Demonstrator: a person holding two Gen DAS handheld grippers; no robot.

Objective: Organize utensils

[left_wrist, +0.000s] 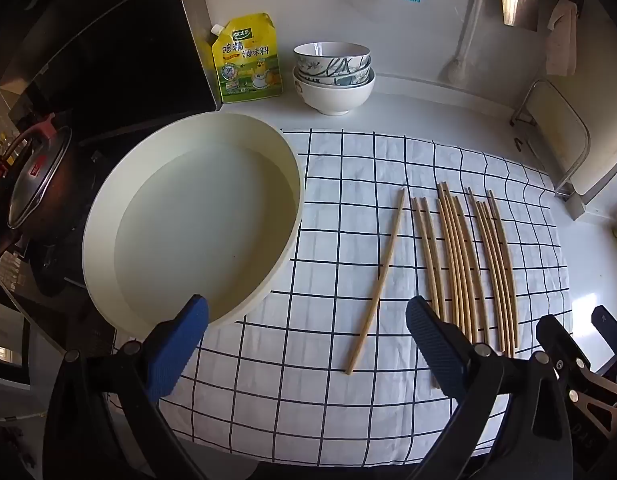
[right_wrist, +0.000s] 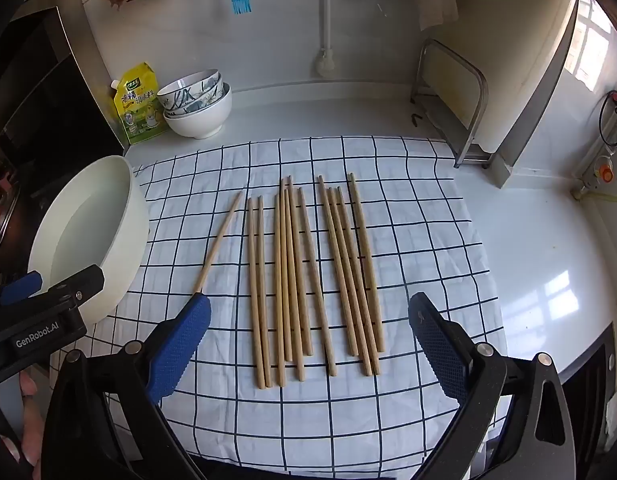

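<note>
A white desk (right_wrist: 528, 248) carries a checked cloth (right_wrist: 408, 208). At the cloth's left edge sits a cream basin (left_wrist: 108, 216). Wooden chopsticks (right_wrist: 292, 280) lie in rows mid-cloth, one (right_wrist: 218, 242) angled apart. Left claw (left_wrist: 308, 344) and right claw (right_wrist: 308, 344) hover released, holding nothing.

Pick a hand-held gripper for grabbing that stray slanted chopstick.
Probably left. The left hand-held gripper frames the slanted chopstick between open jaws, beside the basin. The right hand-held gripper is centred on the chopstick bundle.

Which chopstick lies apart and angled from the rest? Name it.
The single chopstick farthest left, nearest the cream basin. It slants alone; the other chopsticks lie roughly parallel in groups.
</note>
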